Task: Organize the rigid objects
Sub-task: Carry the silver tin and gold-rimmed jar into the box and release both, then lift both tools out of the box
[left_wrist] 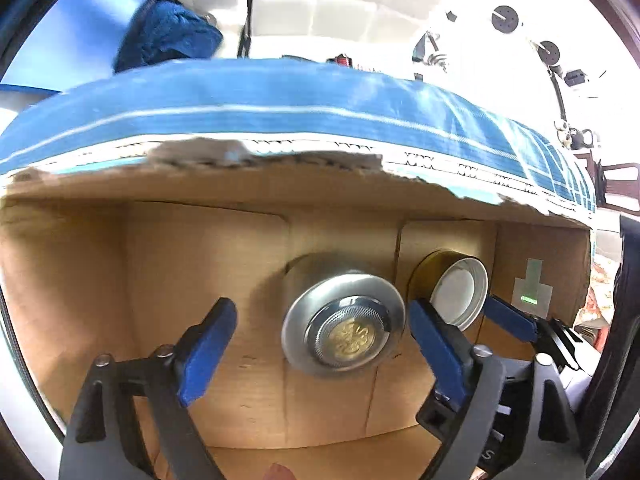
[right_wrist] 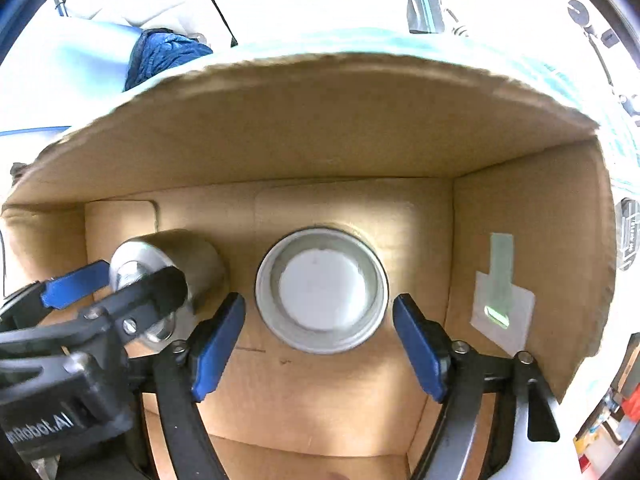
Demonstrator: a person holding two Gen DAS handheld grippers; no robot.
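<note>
Two hand-held grippers reach side by side into an open brown cardboard box, where two rigid containers stand on its floor. The left gripper, its blue-padded jaws spread wide and holding nothing, frames a silver metal canister with a gold emblem on its knurled lid; the pads sit clear of the canister on both sides. The right gripper, likewise open and empty, lines up on a round amber jar with a white-lined metal rim, which stands just to the right of the canister and near the box's right wall, where a pale label with a green mark is stuck. Whether the jar and canister touch cannot be told.

The step in hand appears to be either a fresh grasp or a release of each container inside the box. To do it well, each gripper should stay centred on its own container, with the pads meeting the curved wall squarely below the rim. With the right gripper's inner finger close to the left one, closing or lifting one at a time would lower the risk of a knock
</note>
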